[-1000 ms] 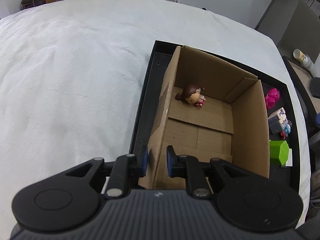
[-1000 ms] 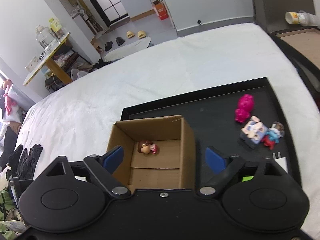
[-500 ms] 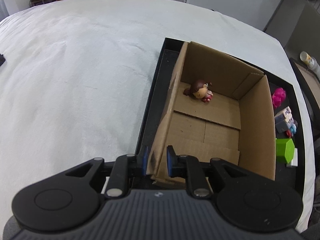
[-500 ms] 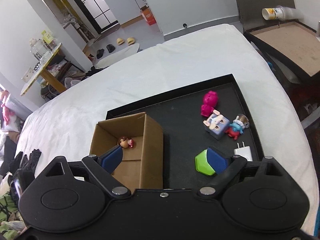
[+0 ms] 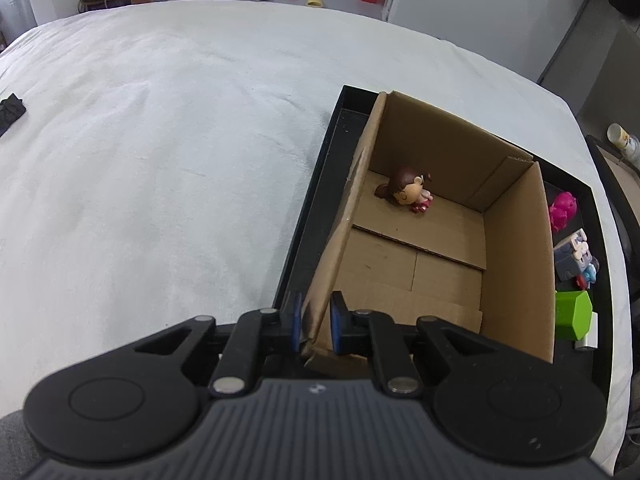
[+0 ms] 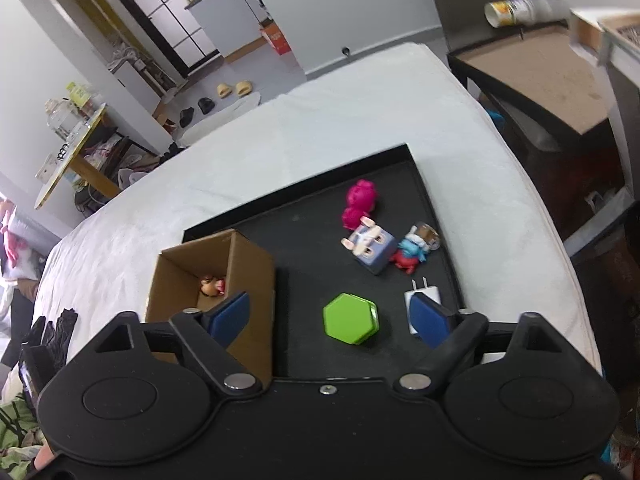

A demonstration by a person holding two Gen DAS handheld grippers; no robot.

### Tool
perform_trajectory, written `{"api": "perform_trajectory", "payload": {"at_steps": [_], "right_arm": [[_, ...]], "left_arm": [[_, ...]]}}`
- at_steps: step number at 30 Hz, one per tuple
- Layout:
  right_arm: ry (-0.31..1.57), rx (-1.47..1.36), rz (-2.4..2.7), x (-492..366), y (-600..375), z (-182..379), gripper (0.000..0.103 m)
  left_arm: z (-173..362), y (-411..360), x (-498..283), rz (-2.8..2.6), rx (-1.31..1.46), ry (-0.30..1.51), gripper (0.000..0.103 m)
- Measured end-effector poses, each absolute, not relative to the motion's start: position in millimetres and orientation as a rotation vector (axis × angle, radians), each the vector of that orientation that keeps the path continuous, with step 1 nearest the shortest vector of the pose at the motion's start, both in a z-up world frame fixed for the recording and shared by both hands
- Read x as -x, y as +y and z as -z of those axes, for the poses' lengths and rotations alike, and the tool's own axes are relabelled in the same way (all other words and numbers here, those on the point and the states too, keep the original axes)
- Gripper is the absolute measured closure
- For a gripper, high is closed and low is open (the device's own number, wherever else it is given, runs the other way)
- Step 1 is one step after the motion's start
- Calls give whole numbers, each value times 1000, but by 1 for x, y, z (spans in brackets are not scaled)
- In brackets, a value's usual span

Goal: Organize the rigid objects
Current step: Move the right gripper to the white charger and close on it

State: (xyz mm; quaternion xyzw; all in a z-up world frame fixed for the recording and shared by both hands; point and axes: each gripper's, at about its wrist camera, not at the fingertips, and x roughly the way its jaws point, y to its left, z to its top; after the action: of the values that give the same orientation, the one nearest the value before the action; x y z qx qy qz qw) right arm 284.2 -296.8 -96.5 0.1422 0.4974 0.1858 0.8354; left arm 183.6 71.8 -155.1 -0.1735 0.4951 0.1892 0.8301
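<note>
An open cardboard box (image 5: 516,264) (image 6: 256,272) stands on the left of a black tray (image 5: 304,220) (image 6: 304,256). A brown-haired doll (image 5: 408,194) (image 6: 212,285) lies inside it. My left gripper (image 5: 315,322) is shut on the box's near left wall. My right gripper (image 6: 332,318) is open above the tray, with a green hexagonal block (image 6: 351,318) (image 5: 573,314) between its fingers. A white plug (image 6: 422,292), a pink figure (image 6: 358,204) (image 5: 562,211), a grey-blue cube toy (image 6: 370,246) (image 5: 572,256) and a blue-red figure (image 6: 414,250) lie on the tray.
The tray rests on a white-covered bed (image 5: 160,160) (image 6: 320,128). A dark side table (image 6: 540,80) with a tipped cup (image 6: 508,10) stands to the right. Black gloves (image 6: 52,332) lie at the bed's left edge. Slippers (image 6: 236,89) are on the floor beyond.
My right gripper has swung right, from over the box to over the green block and plug. My left gripper keeps its hold on the box wall, and its view has shifted slightly.
</note>
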Motion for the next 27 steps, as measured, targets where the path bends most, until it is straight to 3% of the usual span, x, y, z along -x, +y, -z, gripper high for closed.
{"api": "perform_trajectory", "payload": {"at_steps": [7, 13, 27], "right_arm": [[1117, -314, -391, -292, -308, 119, 37], [1186, -242, -408, -302, -301, 135, 66], [1267, -140, -313, -325, -293, 182, 65]], "left_arm": [[155, 71, -183, -407, 361, 1038, 90], [155, 73, -180, -413, 382, 1027, 90], [156, 76, -184, -404, 391, 1052, 90]]}}
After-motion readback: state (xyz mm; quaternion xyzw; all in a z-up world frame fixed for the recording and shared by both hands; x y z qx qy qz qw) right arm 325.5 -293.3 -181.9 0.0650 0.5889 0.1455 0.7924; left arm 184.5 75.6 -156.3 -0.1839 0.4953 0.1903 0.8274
